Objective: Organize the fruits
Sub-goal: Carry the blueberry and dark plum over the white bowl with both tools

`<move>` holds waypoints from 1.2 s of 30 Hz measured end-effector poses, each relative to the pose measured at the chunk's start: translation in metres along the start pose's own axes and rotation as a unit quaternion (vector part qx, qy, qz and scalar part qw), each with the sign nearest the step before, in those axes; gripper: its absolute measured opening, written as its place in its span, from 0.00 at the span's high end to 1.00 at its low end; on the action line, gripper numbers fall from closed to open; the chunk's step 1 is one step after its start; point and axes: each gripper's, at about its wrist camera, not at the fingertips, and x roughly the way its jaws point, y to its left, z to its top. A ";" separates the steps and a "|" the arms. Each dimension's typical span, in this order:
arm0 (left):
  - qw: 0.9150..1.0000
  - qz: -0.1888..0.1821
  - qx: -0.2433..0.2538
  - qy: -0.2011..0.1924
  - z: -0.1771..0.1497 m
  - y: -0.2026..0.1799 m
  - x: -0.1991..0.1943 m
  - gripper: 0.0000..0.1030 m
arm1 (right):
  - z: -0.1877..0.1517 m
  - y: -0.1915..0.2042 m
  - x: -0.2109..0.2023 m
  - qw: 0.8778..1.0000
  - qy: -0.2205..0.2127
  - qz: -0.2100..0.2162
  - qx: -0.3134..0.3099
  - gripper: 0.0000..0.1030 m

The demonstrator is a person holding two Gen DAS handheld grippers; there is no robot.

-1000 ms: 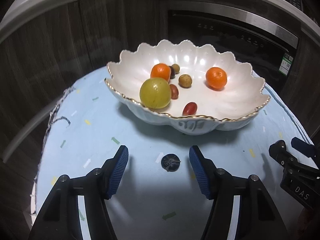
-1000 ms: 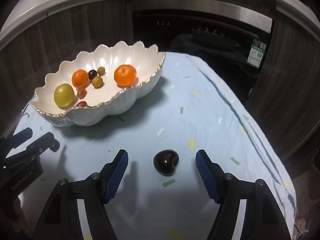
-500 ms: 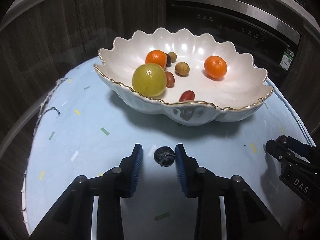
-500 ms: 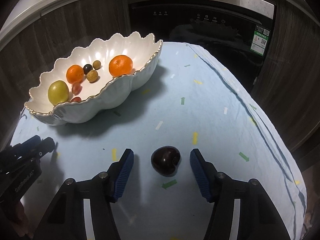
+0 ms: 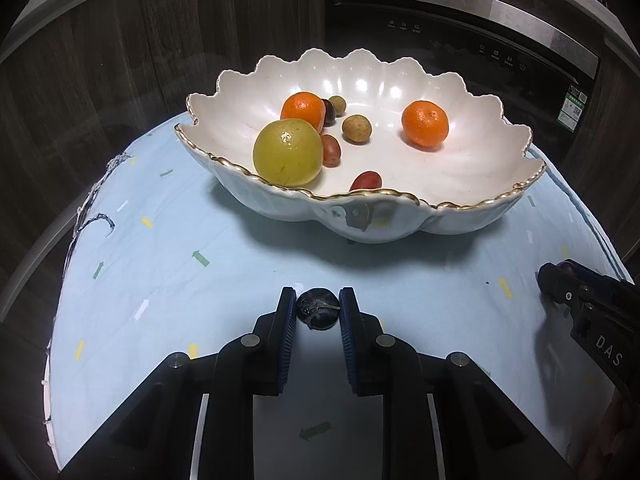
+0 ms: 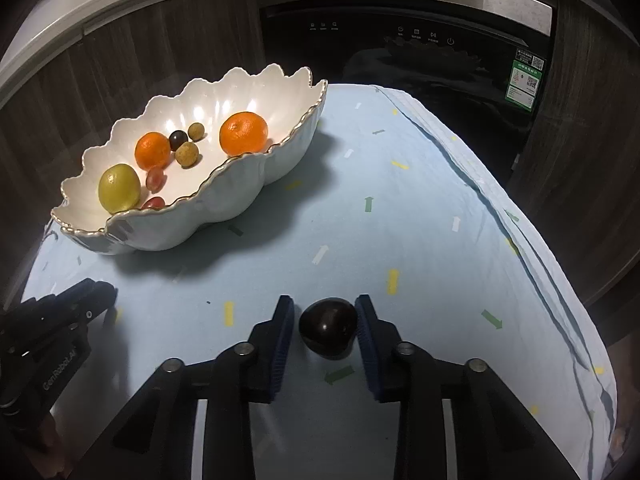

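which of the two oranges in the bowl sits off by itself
The orange on the right side of the bowl in the left wrist view. The other orange sits crowded among the yellow-green fruit and small dark fruits.

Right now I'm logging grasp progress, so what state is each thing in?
left hand-held gripper: shut on small dark fruit
small dark fruit: pinched between both pads, on the cloth
right hand-held gripper: nearly closed, right pad touching, small gap at left pad
dark plum: on the cloth, between the pads
shell bowl: upright, holding fruit
tablecloth: spread flat, creased along its right edge
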 end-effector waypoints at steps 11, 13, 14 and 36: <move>1.000 0.000 -0.007 -0.004 -0.006 0.001 -0.016 0.78 | 0.001 0.001 -0.010 1.000 -0.004 0.019 -0.002 0.72; 1.000 0.002 -0.009 -0.010 -0.006 0.002 -0.023 0.78 | 0.001 0.002 -0.014 1.000 -0.007 0.021 -0.002 0.72; 1.000 0.003 -0.010 -0.012 -0.006 0.002 -0.025 0.78 | 0.001 0.002 -0.016 1.000 -0.008 0.023 -0.002 0.72; 0.998 0.013 -0.021 -0.052 -0.002 0.001 -0.081 0.78 | 0.016 0.016 -0.064 0.997 -0.055 0.056 -0.028 0.72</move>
